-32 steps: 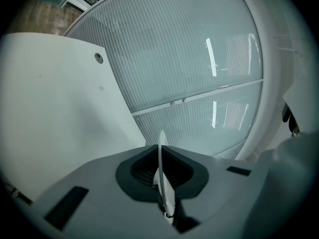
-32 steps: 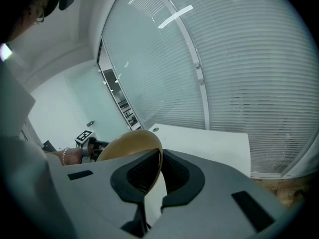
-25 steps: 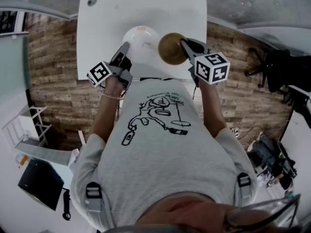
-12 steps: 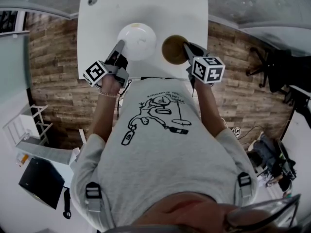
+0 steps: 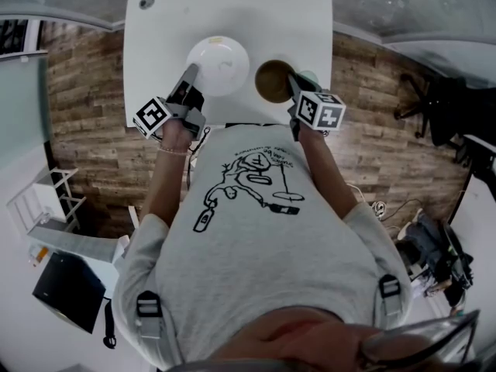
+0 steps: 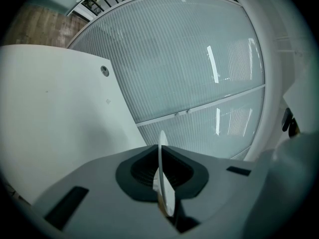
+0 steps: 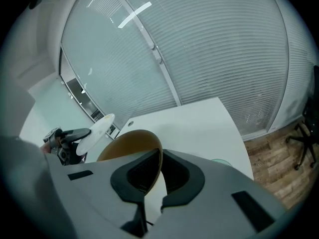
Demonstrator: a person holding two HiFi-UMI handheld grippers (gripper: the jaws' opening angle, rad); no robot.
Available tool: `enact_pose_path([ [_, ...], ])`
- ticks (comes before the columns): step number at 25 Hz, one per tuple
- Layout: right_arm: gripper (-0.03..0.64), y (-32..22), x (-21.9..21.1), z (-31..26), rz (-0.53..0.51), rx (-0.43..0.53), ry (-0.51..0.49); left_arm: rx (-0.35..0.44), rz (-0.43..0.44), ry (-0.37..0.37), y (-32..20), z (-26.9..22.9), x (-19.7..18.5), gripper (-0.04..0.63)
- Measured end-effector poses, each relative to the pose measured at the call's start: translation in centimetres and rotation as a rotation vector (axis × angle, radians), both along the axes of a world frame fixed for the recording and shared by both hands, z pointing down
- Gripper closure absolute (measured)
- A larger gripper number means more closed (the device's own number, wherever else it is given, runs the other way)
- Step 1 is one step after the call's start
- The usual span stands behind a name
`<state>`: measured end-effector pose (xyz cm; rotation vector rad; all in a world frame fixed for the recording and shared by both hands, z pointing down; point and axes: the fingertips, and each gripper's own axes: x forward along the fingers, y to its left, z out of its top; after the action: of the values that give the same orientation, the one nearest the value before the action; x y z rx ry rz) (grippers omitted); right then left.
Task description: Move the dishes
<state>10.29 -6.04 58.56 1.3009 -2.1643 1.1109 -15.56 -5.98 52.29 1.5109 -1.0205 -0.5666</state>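
Over near edge of white desk [image 5: 232, 14]: left hand-held gripper [image 6: 162, 178] clamped tight on rim of white plate [image 5: 219, 66], plate edge-on between jaws. Right hand-held gripper [image 7: 152, 178] closed on rim of brown bowl [image 5: 273, 80]. Bowl just right of plate, not touching it. Whether either dish touches desk: cannot tell.

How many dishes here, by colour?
white dish: 1
brown dish: 1
pale green thing, partly hidden, maybe a dish: 1
total: 3
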Motion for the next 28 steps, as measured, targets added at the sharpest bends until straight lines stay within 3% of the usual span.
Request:
enact_pose_path([
  [28, 0.575, 2.1, 0.8, 8.8, 0.114, -0.102, 0.049, -0.011, 0.040, -0.005, 0.9, 0.6, 0.4, 0.583],
])
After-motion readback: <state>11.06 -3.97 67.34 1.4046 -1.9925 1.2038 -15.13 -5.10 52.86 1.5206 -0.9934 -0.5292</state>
